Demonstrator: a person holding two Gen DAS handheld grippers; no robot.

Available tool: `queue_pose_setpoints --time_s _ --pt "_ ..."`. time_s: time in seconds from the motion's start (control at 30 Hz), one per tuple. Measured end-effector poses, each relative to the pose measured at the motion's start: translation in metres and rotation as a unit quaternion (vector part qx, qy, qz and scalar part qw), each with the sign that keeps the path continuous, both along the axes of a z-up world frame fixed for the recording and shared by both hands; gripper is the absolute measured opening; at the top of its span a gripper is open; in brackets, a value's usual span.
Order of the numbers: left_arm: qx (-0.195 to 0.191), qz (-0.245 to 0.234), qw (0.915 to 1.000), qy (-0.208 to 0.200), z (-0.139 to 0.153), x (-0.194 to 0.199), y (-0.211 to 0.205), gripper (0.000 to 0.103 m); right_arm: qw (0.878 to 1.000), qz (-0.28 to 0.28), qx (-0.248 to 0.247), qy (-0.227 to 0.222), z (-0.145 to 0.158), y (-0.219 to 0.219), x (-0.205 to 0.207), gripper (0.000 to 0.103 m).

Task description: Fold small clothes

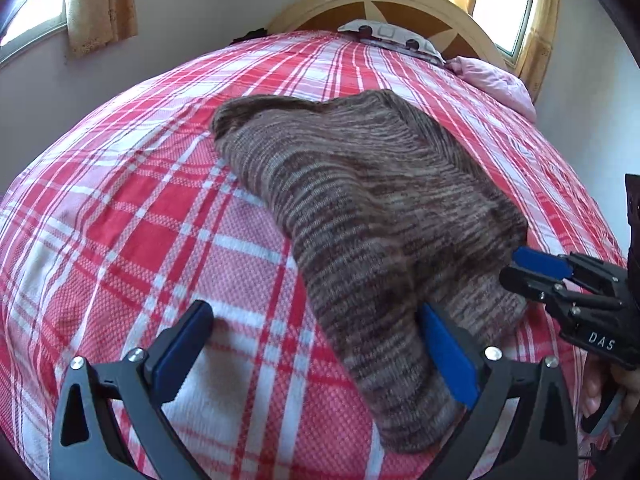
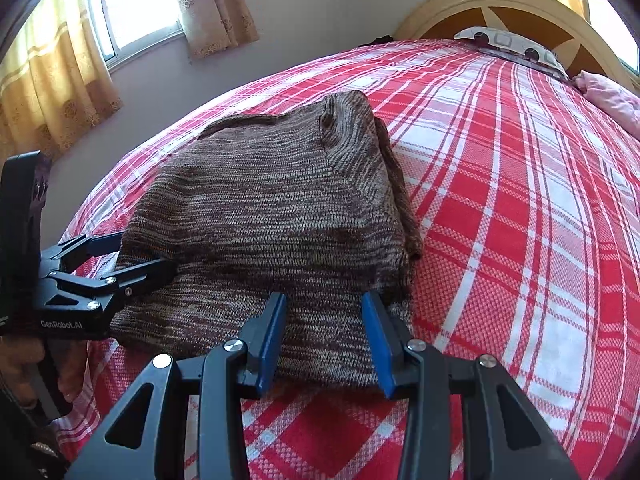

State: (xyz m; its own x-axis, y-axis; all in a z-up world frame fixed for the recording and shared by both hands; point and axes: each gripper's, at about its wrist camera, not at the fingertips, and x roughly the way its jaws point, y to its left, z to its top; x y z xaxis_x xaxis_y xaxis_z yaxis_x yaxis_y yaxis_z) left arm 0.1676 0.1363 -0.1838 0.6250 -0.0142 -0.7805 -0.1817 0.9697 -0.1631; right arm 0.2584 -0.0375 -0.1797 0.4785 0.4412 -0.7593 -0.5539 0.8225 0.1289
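A bed with a red-and-white plaid cover (image 1: 132,216) carries a folded brown-and-grey striped knit sweater (image 1: 360,208) near its middle. The left gripper (image 1: 316,352) stands spread wide and released at the sweater's near-left corner, its right blue pad touching the knit, its left over bare cover. The right gripper (image 2: 324,336) hovers parted over the sweater's near edge, with fabric between its fingers; nothing is clamped

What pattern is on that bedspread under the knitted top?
The bedspread is a red, pink and white plaid check, clearest in the right wrist view.
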Motion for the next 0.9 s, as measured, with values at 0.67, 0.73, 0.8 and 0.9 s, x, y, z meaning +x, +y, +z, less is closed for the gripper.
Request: queue_pose_setpoints --time_s 0.67,0.73,0.8,0.9 --pt "0.033 -0.015 0.9815 -0.188 0.129 -0.096 -0.028 0.103 0.98 -0.085 0.079 -0.16 0.119 -0.047 -0.15 0.06" --pt "0.037 -0.016 0.9792 -0.199 0.137 -0.101 -0.029 0.103 0.978 -0.085 0.085 -0.171 0.129 -0.047 -0.157 0.06" --pt "0.039 -0.014 0.9774 -0.208 0.142 -0.106 -0.03 0.103 0.976 -0.084 0.088 -0.181 0.136 -0.046 -0.164 0.06" --pt "0.039 -0.012 0.9756 -0.216 0.147 -0.109 -0.031 0.103 0.975 -0.08 0.093 -0.187 0.14 -0.044 -0.169 0.06"
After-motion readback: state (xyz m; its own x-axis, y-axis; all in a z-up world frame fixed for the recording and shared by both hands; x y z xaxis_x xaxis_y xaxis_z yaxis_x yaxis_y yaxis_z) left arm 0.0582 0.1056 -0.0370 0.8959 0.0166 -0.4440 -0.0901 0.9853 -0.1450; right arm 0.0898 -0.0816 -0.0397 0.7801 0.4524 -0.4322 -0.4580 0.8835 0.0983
